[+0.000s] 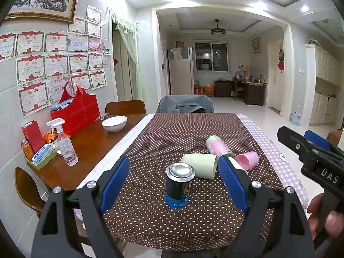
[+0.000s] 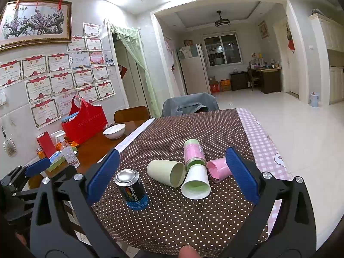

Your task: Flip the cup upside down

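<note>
Left gripper point(image 1: 174, 179) level, jaws spread wide, holding nothing. Right gripper point(image 2: 172, 172) alongside to its right, jaws equally wide, empty, person's fingers point(image 1: 331, 221) on handle.

Dotted-cloth table point(image 2: 193, 219): cups point(image 2: 166, 173), can point(image 2: 131, 189).

right hand-held gripper point(image 2: 172, 178) gapes above toppled cups point(image 2: 166, 173).

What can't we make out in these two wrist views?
- White cup: left view, nearly all hidden behind the left gripper's right finger.
- Pink cup: right view, partly covered by the right gripper's finger.
- Can label: small and partly turned away in both views.
</note>
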